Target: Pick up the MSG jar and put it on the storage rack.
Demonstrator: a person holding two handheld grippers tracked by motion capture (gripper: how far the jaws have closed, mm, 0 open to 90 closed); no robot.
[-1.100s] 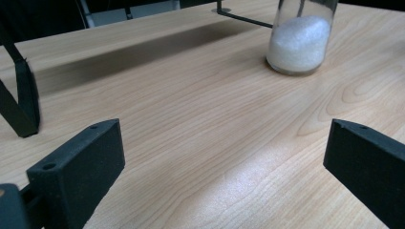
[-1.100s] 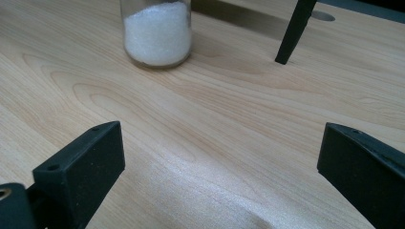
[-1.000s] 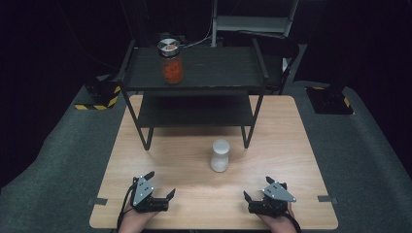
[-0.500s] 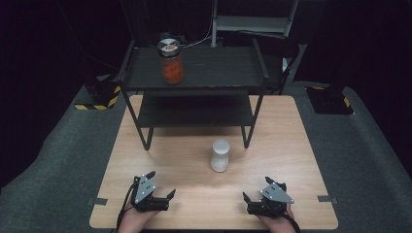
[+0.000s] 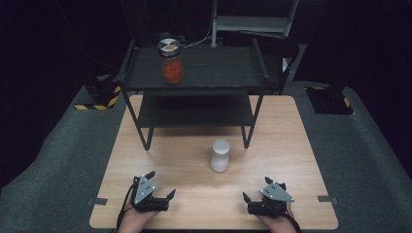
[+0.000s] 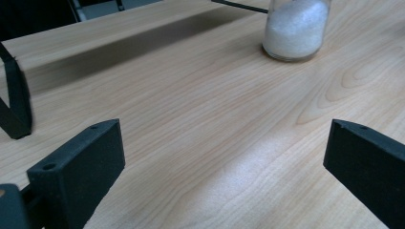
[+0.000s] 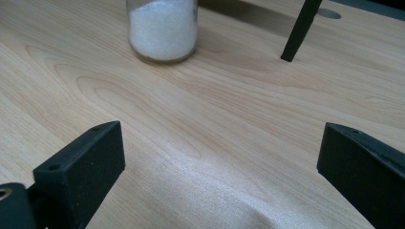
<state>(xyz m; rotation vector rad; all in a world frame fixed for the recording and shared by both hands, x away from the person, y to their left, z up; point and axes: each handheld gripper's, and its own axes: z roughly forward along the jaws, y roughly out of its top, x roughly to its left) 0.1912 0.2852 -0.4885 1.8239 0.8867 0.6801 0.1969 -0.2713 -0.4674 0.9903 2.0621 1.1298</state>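
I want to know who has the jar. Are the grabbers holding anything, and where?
Nothing is held. The left gripper and right gripper are both open over bare table, apart from the white-filled jar.

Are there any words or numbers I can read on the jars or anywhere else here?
There are none to read.
The white jar on the table has no label in the high view or either gripper view.
The jar with orange contents on the black shelf shows no writing; its lid is too small to tell.
The yellow and black stripes on the floor are only a pattern, not letters.
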